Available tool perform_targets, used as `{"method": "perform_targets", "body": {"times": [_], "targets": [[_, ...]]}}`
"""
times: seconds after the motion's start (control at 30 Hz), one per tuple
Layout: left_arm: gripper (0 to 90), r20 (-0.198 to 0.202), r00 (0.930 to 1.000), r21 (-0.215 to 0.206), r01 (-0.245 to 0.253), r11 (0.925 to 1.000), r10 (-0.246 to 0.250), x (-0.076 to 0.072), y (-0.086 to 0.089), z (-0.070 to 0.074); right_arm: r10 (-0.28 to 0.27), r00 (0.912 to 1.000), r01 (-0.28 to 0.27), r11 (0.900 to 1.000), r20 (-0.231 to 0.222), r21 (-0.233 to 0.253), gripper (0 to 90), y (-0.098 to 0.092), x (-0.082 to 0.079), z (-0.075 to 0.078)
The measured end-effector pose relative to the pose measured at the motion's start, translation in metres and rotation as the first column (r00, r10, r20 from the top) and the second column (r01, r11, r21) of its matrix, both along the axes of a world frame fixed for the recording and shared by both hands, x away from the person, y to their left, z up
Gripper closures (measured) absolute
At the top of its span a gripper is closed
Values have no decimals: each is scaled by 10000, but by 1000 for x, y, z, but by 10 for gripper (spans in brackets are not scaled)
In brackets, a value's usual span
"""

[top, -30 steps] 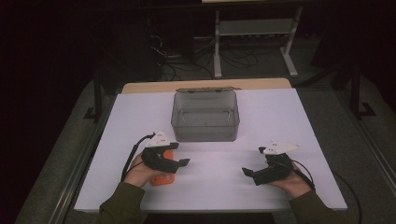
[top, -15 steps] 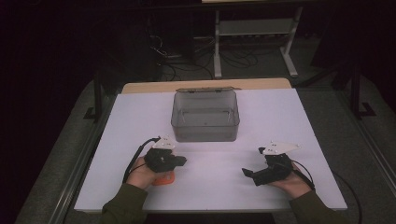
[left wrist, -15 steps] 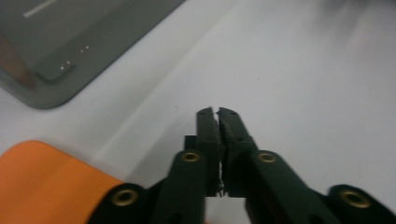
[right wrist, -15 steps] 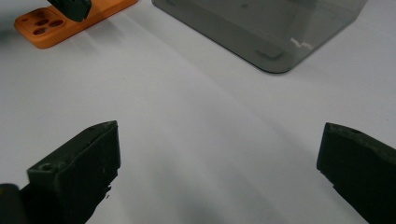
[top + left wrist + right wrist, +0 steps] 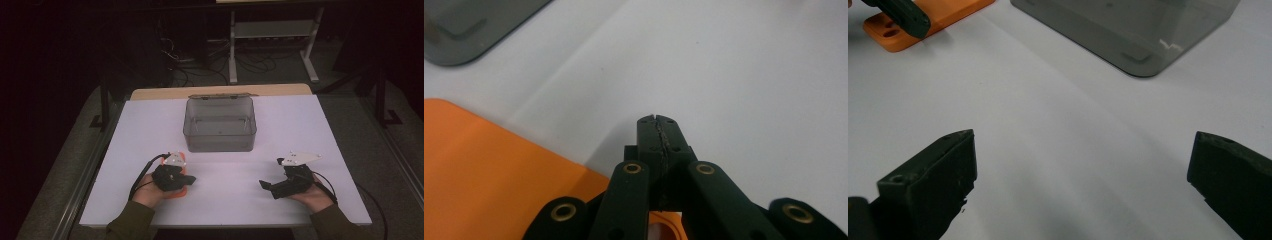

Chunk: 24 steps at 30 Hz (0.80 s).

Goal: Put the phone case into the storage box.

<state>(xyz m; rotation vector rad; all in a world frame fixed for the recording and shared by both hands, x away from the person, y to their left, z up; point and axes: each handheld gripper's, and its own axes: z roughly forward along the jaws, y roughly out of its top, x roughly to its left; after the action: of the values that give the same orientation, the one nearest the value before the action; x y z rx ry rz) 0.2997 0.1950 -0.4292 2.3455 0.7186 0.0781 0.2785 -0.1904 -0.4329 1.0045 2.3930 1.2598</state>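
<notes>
On the white table (image 5: 125,150), the smoky clear box (image 5: 220,125) stands open. Near its front left corner lies a flat orange block (image 5: 479,175) with holes; the left gripper (image 5: 658,125) sits over it, jaws pressed together, gripping nothing. Front right of the box, the right gripper (image 5: 1083,185) gapes wide, empty.

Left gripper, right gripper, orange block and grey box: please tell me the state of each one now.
Left gripper: jaws shut, nothing between the tips, over the orange block's edge.
Right gripper: jaws wide open, empty, above the table.
Orange block: lying flat on the table.
Grey box: open, empty, upright, lid hanging behind.
</notes>
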Motion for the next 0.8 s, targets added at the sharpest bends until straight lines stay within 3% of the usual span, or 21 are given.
{"method": "perform_targets", "body": {"times": [0.43,0.8], "targets": [[895,-69,10000,570,-31,9984,35,-9,6,-3,-20,10000,20,10000,-37,9,0,0,0,0],[896,-39,9976,829,-685,9942,690,-13,38,-1,-25,10000,25,10000,-83,-3,0,0,1,0]]}}
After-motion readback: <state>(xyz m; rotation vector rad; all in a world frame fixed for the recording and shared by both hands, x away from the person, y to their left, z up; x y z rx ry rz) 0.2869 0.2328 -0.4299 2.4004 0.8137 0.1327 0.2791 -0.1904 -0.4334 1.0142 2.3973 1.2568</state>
